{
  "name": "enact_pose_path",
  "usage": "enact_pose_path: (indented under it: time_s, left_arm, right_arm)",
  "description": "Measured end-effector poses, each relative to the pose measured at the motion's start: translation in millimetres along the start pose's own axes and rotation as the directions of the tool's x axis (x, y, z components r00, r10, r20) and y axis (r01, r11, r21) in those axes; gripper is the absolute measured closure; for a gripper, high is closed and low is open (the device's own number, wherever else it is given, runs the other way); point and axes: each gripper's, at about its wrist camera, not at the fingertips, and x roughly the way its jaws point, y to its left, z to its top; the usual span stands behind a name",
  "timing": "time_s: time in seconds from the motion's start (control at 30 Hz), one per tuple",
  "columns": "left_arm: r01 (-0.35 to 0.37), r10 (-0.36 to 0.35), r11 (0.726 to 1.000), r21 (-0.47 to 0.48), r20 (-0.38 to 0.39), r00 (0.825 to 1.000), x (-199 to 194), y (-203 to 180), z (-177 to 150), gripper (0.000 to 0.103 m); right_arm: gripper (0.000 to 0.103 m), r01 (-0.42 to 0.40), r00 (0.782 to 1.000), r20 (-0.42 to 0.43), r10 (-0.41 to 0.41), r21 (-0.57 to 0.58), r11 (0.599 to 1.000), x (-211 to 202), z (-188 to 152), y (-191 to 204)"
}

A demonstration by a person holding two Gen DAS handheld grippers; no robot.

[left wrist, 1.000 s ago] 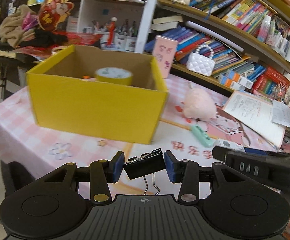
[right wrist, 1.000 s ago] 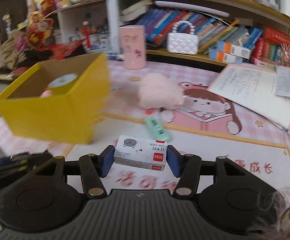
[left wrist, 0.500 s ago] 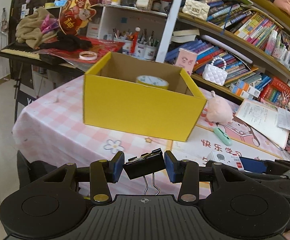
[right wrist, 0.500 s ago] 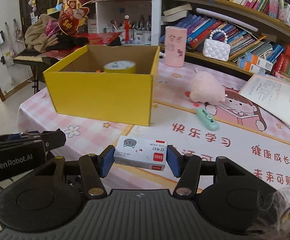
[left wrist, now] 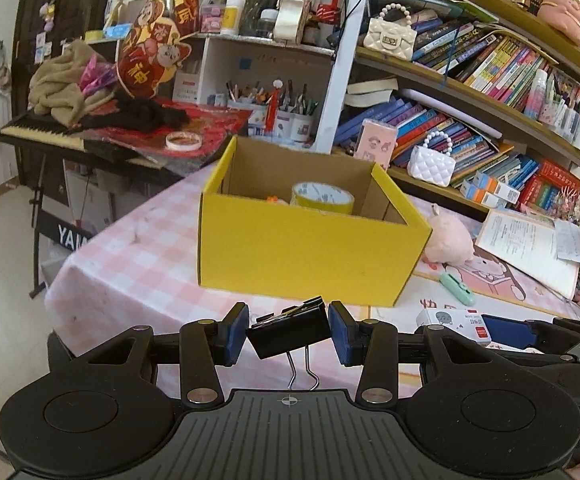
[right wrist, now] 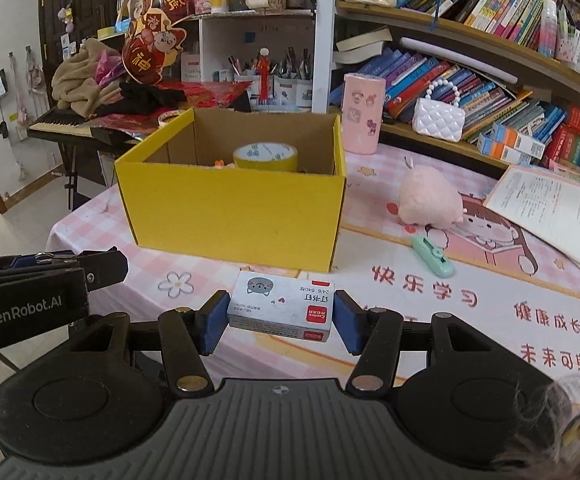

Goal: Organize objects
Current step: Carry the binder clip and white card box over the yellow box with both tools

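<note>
A pink checked tablecloth was recorded before crowded bookshelves. At centre frame stood an open yellow box. A black binder clip was pinched by the left gripper, a white staple box by the right gripper, both low in frame.

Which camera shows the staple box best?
The right wrist view: the staple box sits centred between the right gripper pads, its printed top plain. The left wrist view catches only part of it at the lower right.
</note>
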Motion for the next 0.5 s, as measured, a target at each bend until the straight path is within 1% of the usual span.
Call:
enact_pose_path:
  time_s: [0.17,0.37,0.5]
  left_arm:
    - [-0.002,0.002,1.000,0.007,0.018,1.000,8.6,0.7,22.3,0.061]
    - [-0.005,0.003,1.000,0.021,0.092,0.996,19.5,-3.0,57.2,0.061]
    - [-0.012,0.011,1.000,0.010,0.133,0.991,31.6,-4.4,81.8,0.061]
  right_arm:
    - [0.049,0.007,1.000,0.030,-0.007,-0.002,1.000,5.7,19.7,-0.4]
    - [0.049,0.000,0.995,0.096,0.001,-0.006,1.000,19.3,55.3,-4.5]
    - [0.049,-0.017,0.991,0.130,0.019,-0.022,1.000,36.5,81.3,-8.3]
